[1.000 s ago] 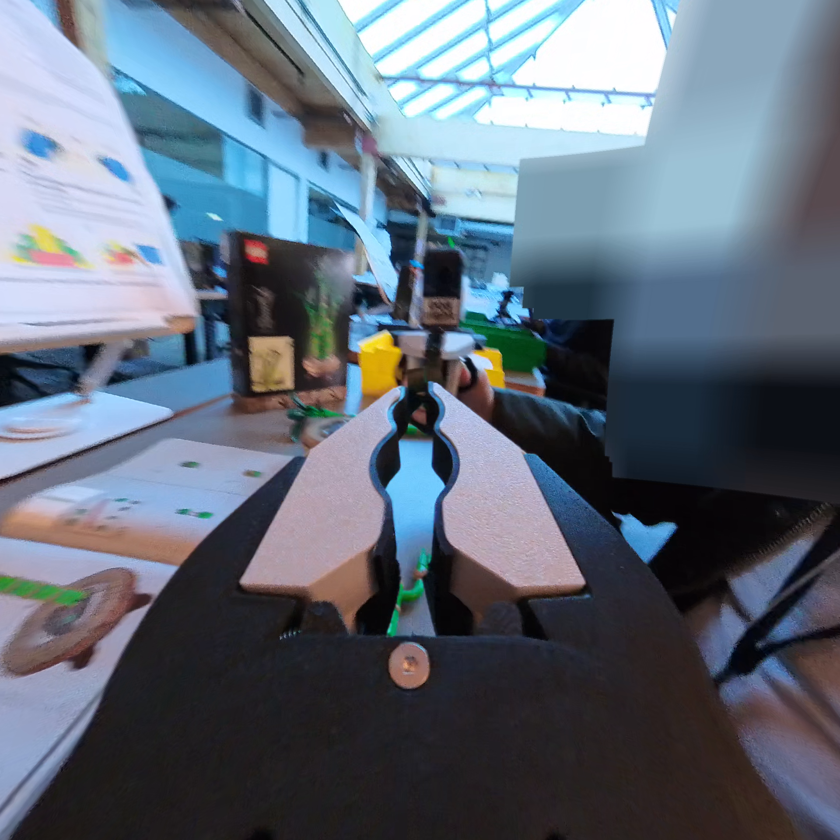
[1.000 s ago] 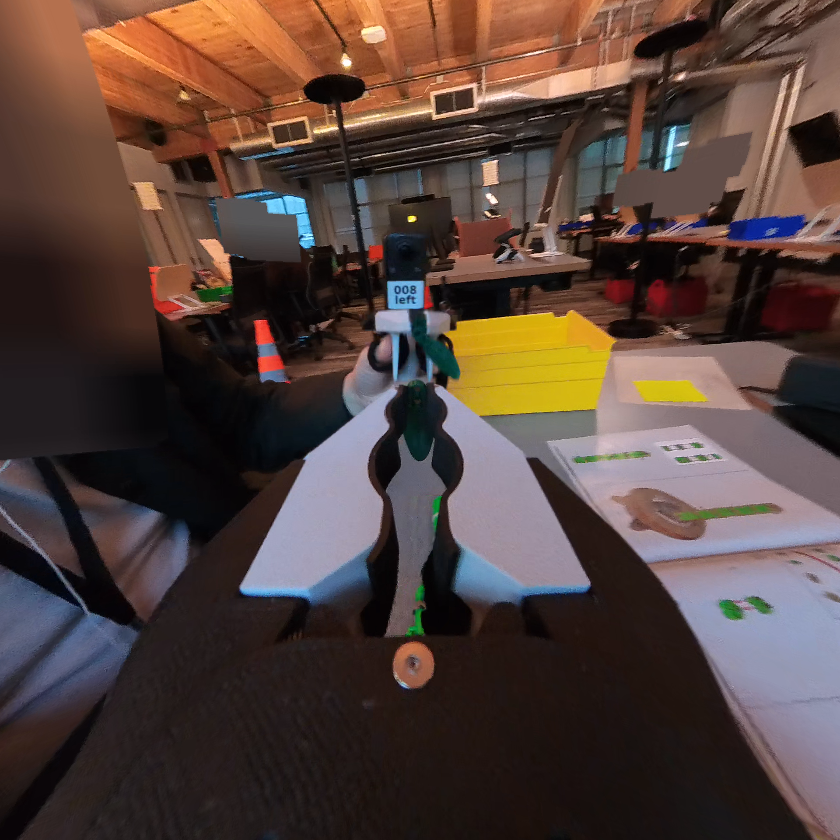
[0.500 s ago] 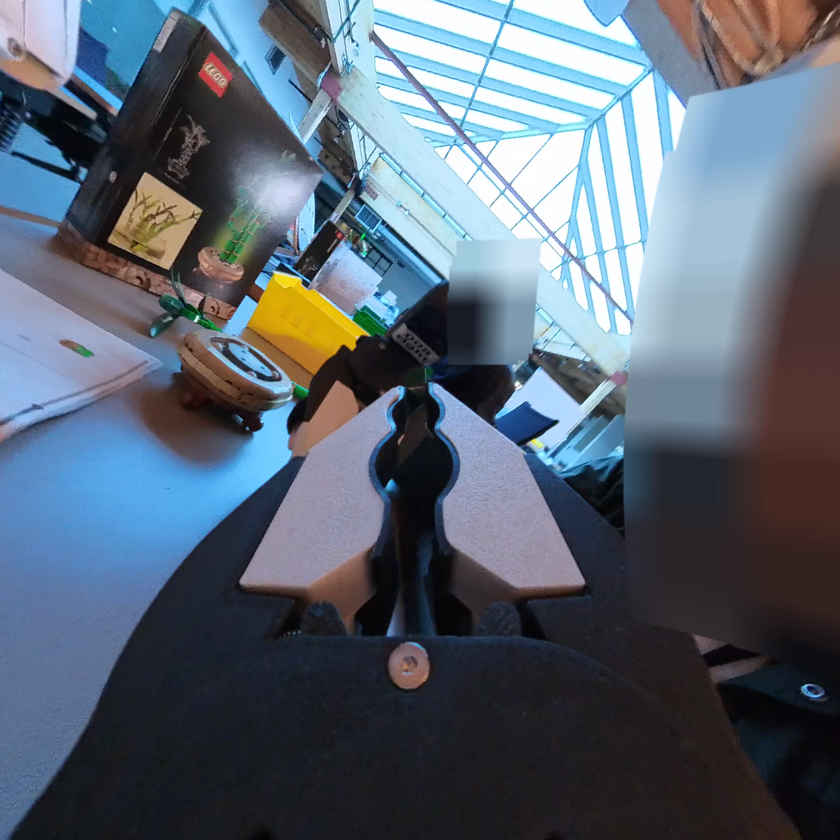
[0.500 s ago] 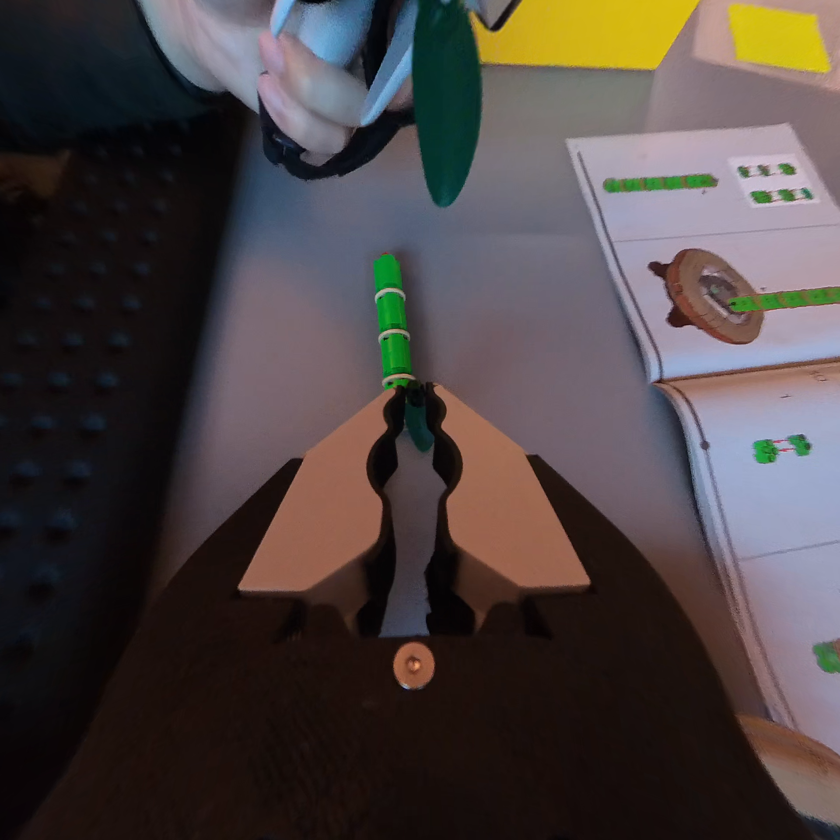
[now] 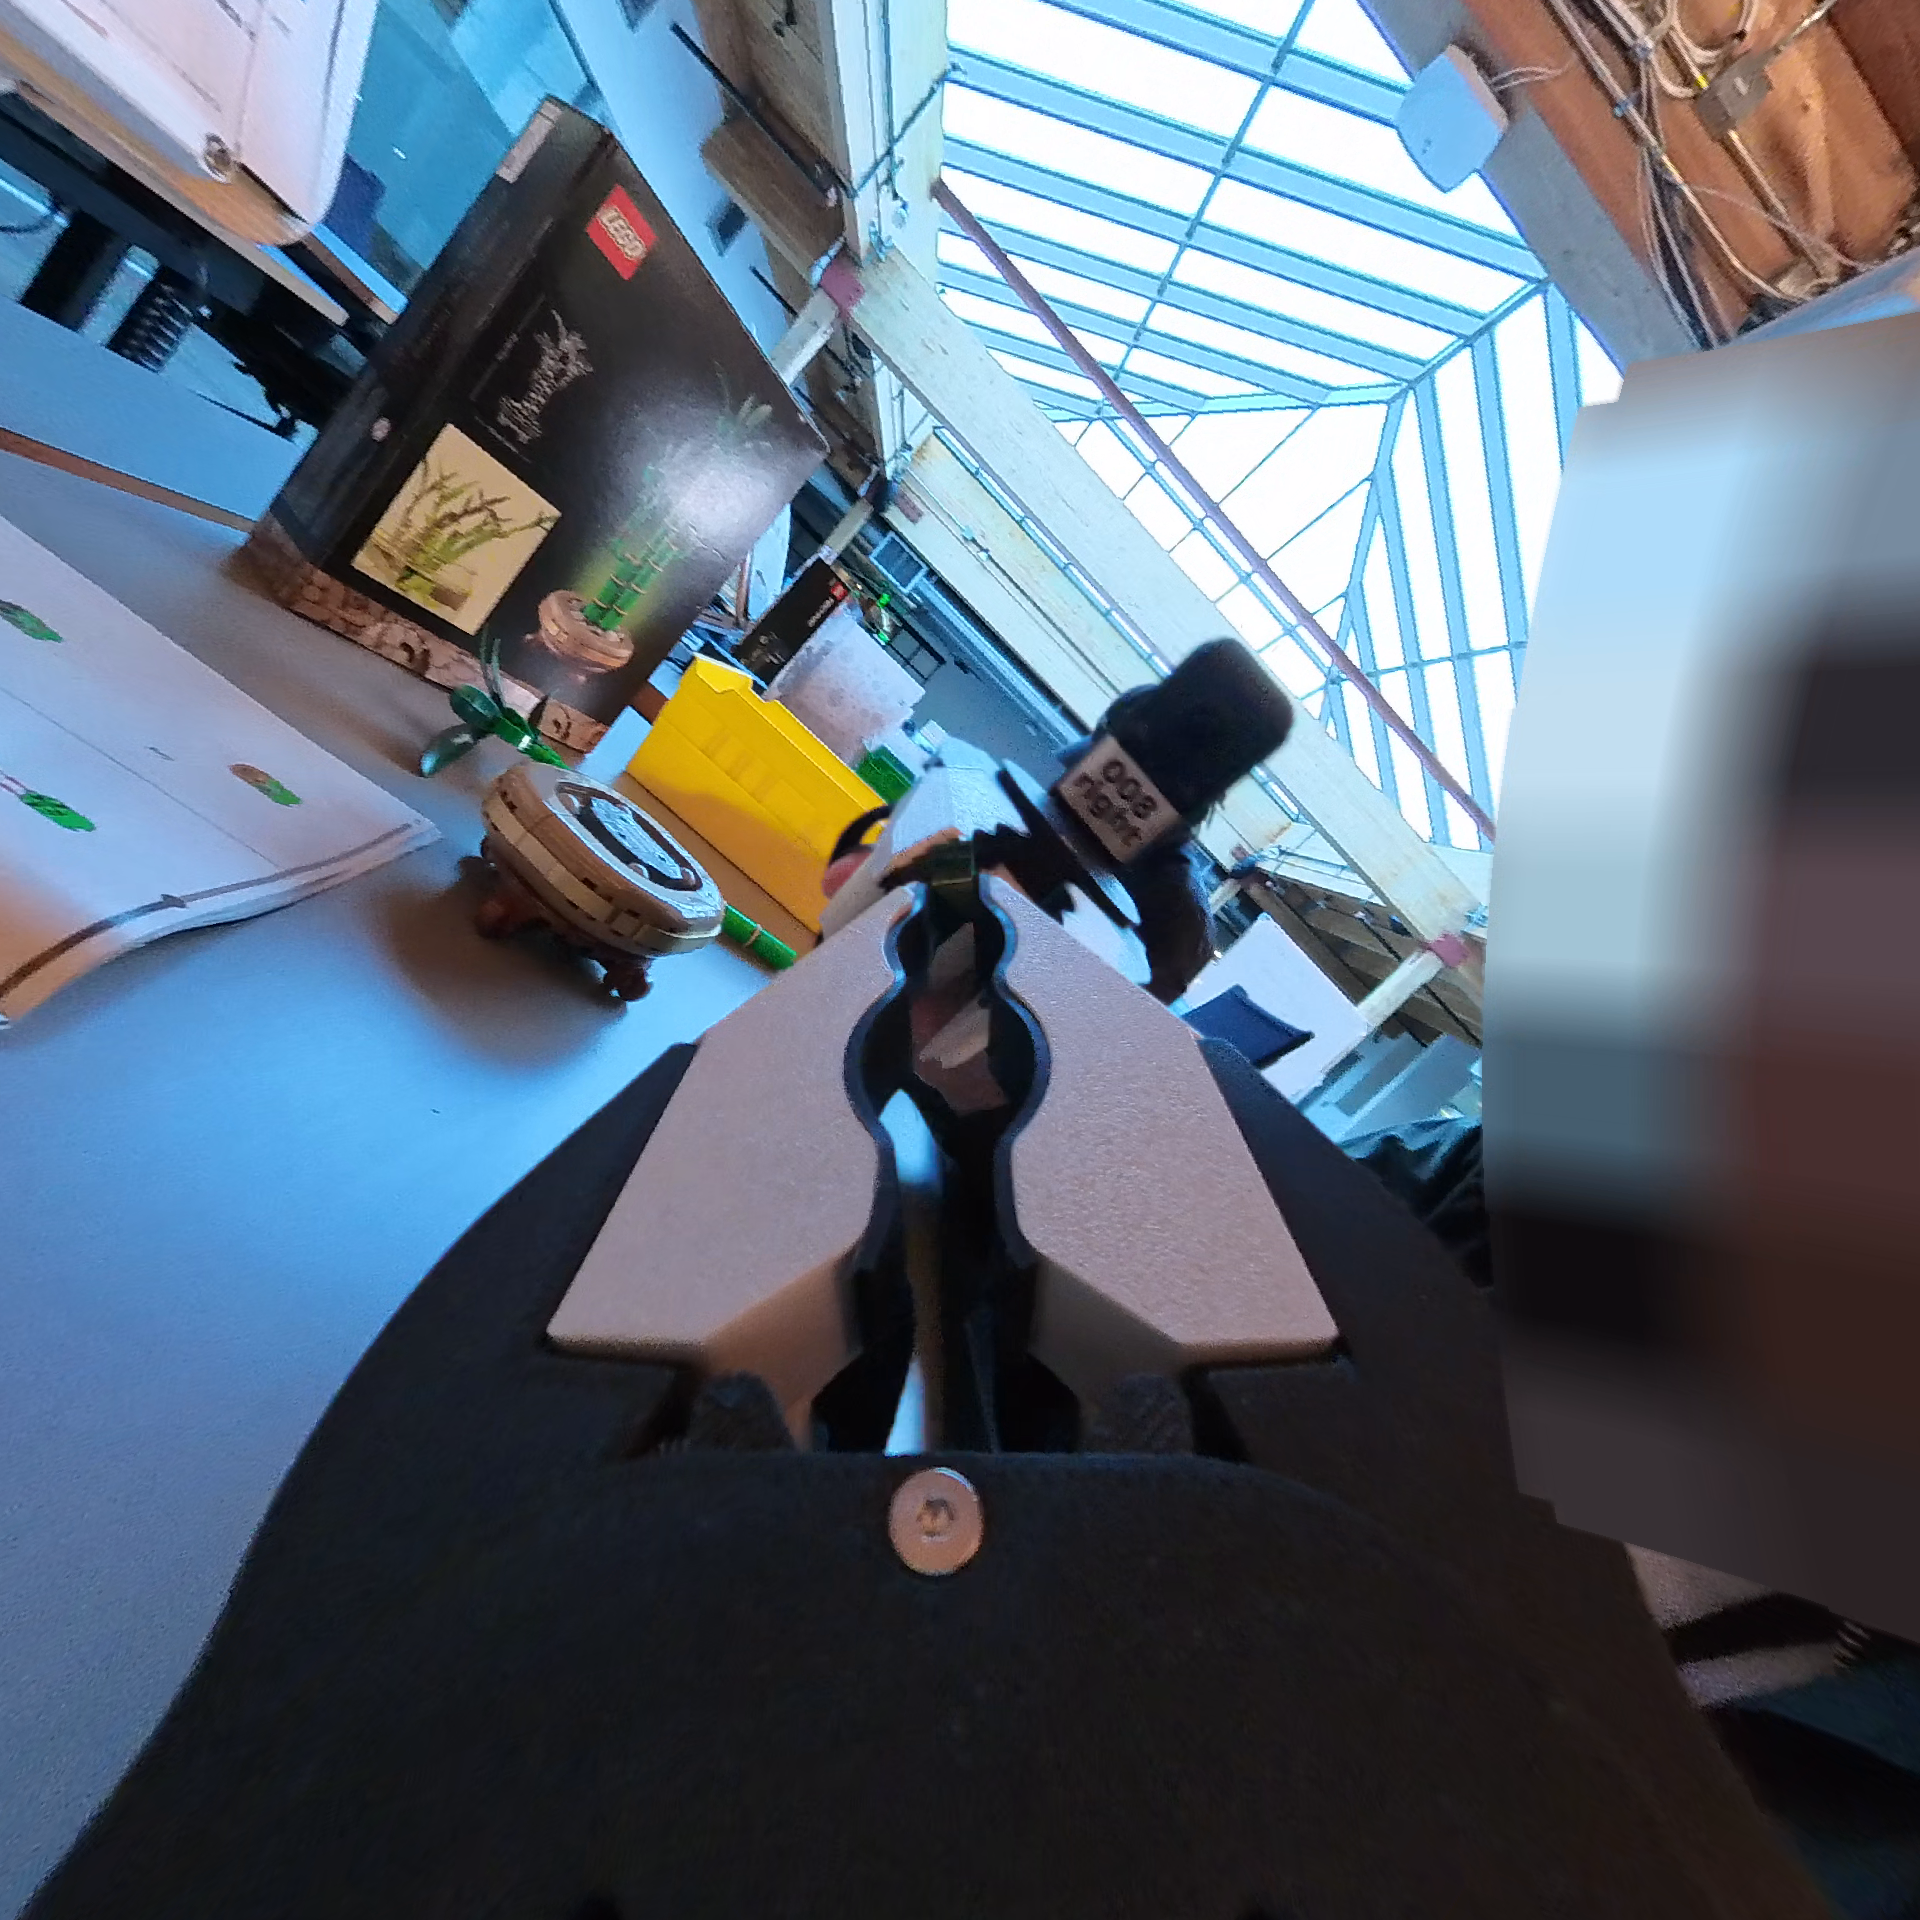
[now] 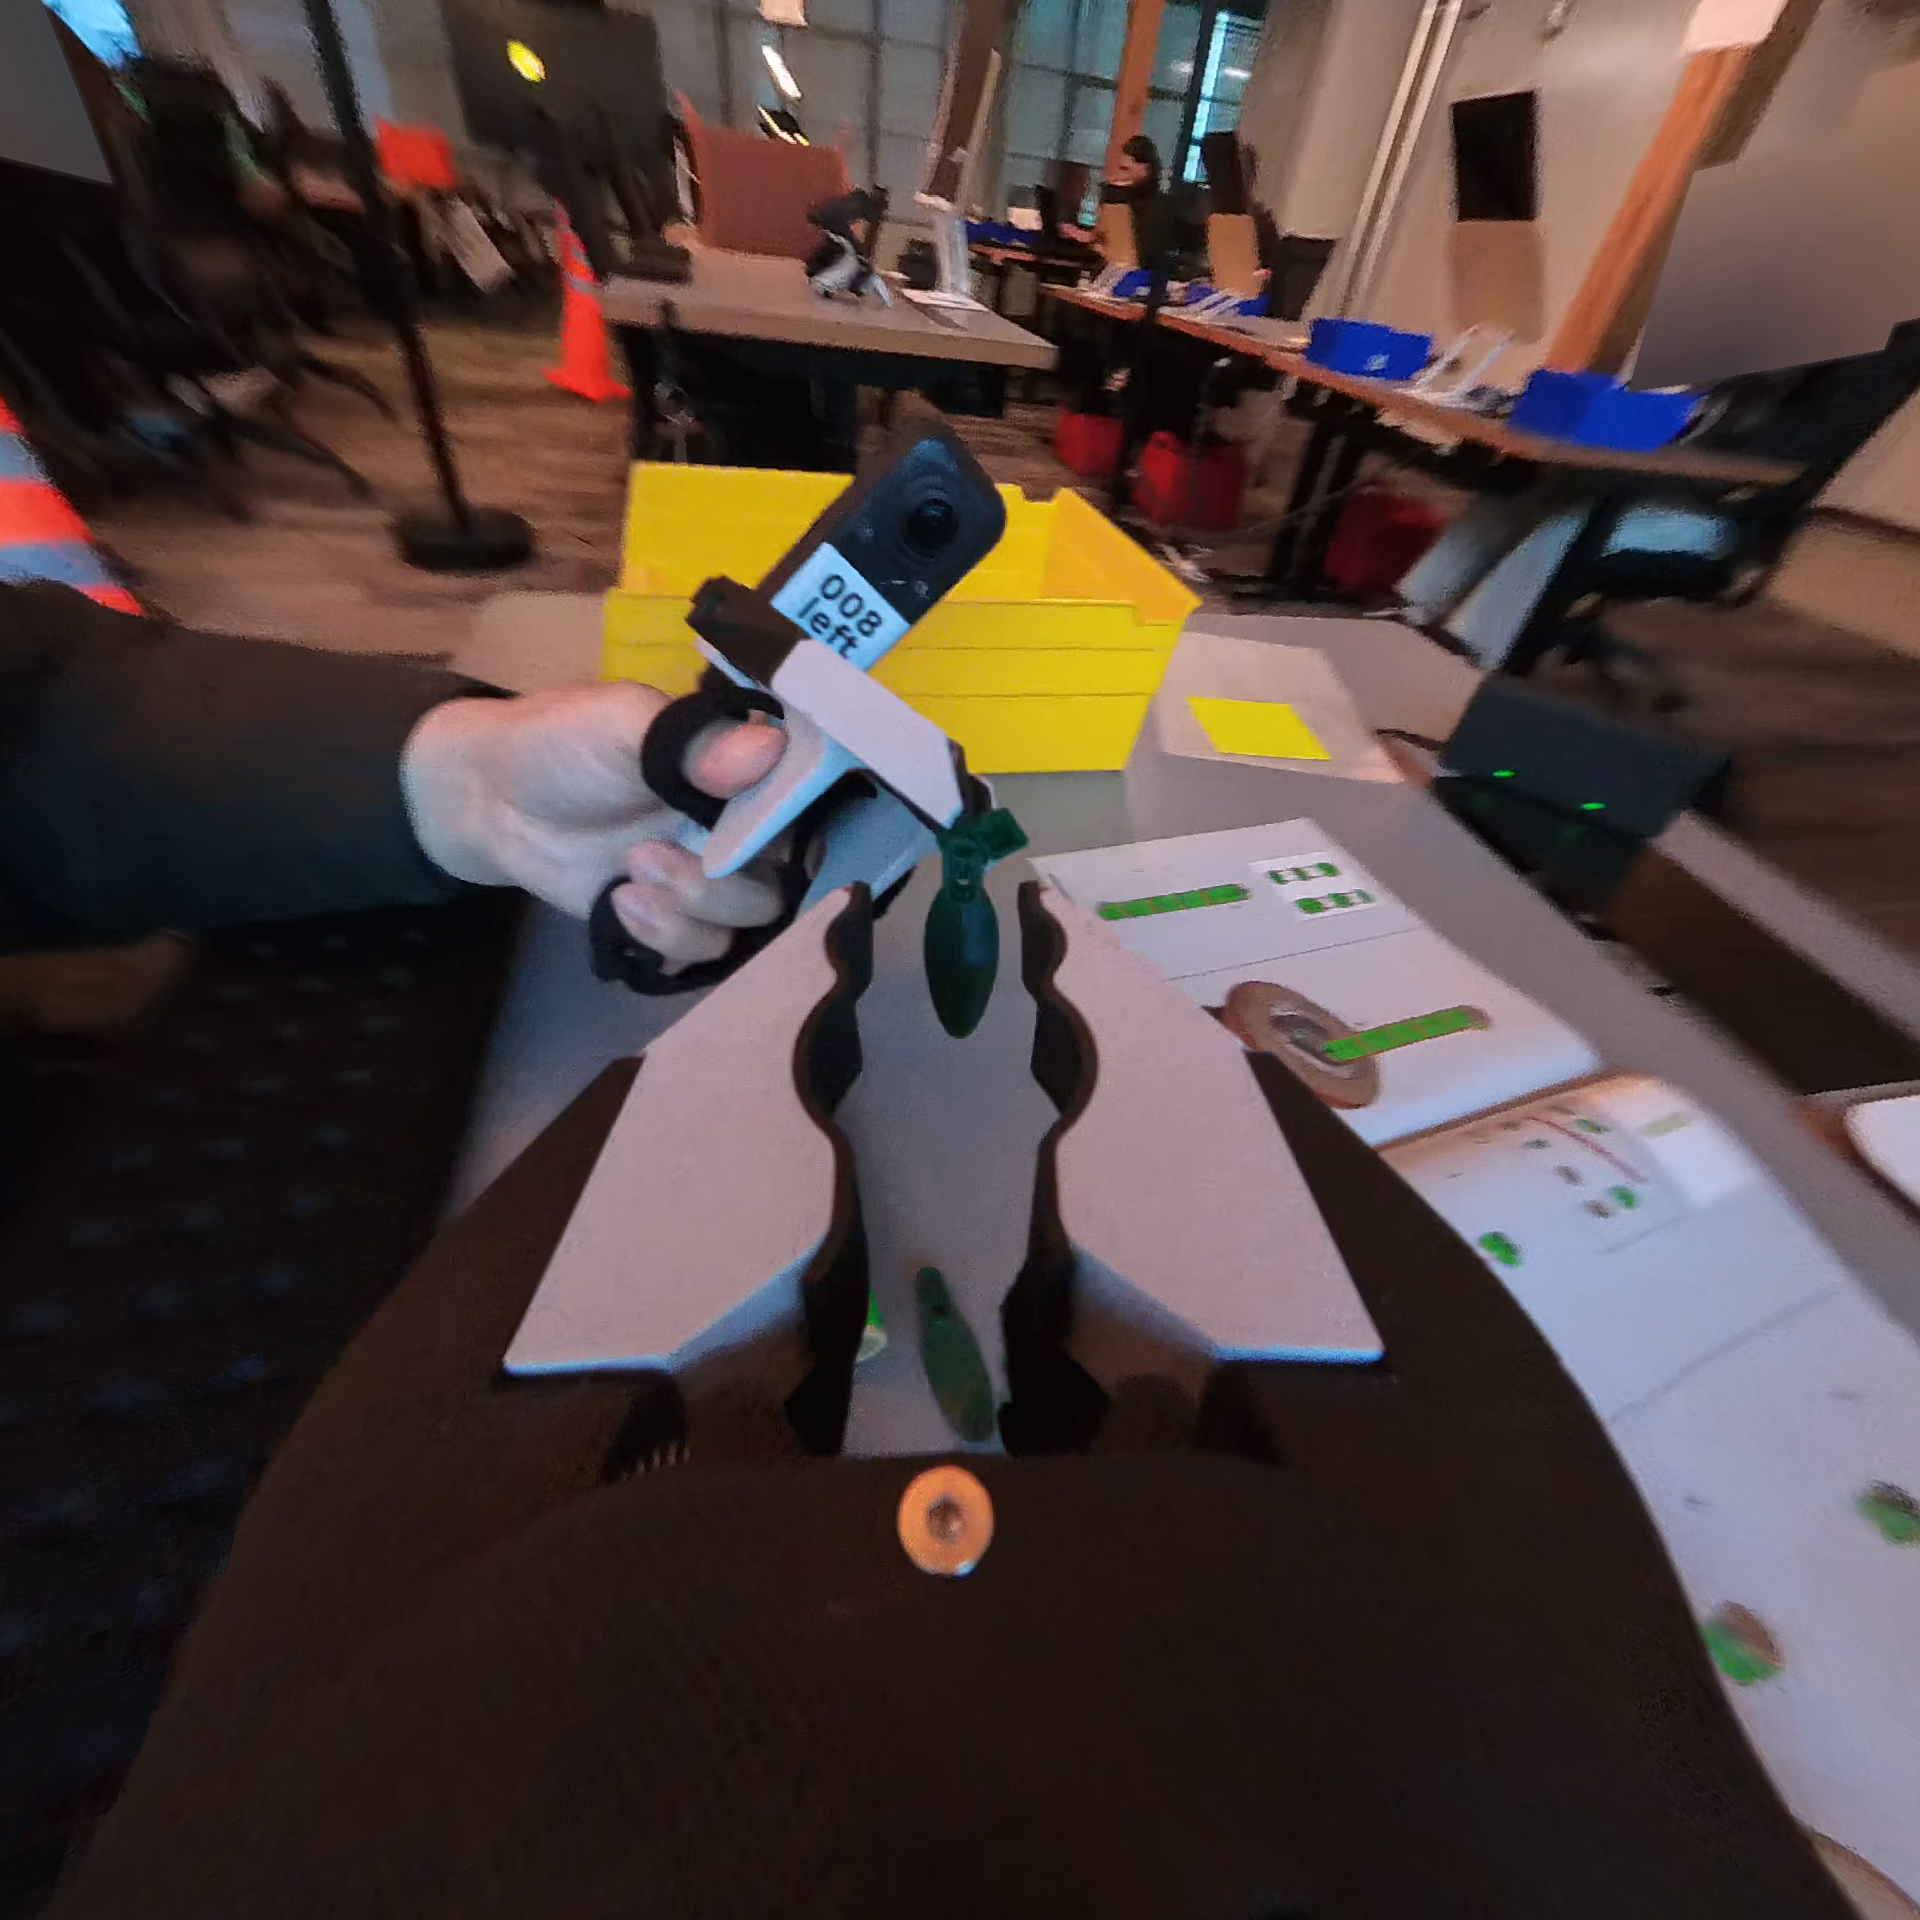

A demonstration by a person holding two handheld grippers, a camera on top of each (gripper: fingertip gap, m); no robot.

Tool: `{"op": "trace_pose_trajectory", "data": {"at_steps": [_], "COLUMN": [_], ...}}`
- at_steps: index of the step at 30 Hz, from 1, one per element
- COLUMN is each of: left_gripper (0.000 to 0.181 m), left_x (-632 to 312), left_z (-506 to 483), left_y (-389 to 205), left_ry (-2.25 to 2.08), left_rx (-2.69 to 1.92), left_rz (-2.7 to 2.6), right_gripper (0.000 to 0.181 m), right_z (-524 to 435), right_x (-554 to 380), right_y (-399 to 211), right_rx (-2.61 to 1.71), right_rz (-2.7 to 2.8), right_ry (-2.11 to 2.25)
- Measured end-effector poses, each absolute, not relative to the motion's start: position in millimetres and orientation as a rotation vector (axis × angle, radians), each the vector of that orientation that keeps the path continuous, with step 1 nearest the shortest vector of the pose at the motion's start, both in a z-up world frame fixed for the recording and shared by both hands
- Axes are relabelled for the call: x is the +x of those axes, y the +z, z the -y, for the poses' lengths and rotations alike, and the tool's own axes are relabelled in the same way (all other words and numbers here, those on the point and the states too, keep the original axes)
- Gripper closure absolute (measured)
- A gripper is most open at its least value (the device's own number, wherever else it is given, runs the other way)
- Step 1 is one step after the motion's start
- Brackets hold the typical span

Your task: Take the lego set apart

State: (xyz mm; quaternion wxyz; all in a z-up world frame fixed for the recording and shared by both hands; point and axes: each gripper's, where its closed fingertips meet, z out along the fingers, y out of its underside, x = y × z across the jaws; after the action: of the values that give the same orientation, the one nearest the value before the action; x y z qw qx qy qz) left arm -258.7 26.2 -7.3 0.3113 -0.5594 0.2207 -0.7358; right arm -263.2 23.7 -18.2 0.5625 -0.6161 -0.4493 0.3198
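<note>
1. Dark green leaf [image 6: 961, 961]: hangs from the left tool [image 6: 951, 821] tips, above the worktop [image 6: 935, 1143], between the right tool [image 6: 943, 914] fingers without touching them.
2. Left tool: pinching the leaf stem.
3. Right tool: spread, holding nothing.
4. Second leaf [image 6: 951, 1361]: flat on the worktop below the right tool.
5. Round base [image 5: 603, 868]: stands near the yellow bin [image 5: 758, 795].
6. Booklet [image 6: 1299, 966]: open, toward the right edge.

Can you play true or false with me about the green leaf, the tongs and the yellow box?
1. The left tongs pinch a dark green leaf. True.
2. The right tongs are squeezed shut. False: they are open and hold nothing.
3. The yellow bin sits on the table. True.
4. The round brown base has tall bamboo standing in it. False: nothing stands in it.
</note>
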Motion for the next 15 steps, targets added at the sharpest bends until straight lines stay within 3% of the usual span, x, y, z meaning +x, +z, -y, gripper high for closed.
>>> {"op": "trace_pose_trajectory", "data": {"at_steps": [5,11,15], "left_gripper": [0.176,0.176,0.176], "left_x": [-255.9,-257.6,-259.6], "left_z": [-32.6,-43.2,-36.1], "left_y": [-9.8,-10.3,1.5], "left_ry": [-1.885,-1.805,-1.766], "left_rx": [-1.495,-1.473,-1.410], "left_rz": [-0.537,-0.428,-0.493], "right_gripper": [0.171,0.172,0.172], "right_z": [-38.4,-47.9,-39.2], "right_x": [-267.0,-268.7,-268.3], "right_y": [-24.3,-25.7,-12.0], "right_rx": [-1.514,-1.529,-1.524], "right_rz": [0.958,0.888,0.780], "right_ry": [0.610,0.516,0.859]}}
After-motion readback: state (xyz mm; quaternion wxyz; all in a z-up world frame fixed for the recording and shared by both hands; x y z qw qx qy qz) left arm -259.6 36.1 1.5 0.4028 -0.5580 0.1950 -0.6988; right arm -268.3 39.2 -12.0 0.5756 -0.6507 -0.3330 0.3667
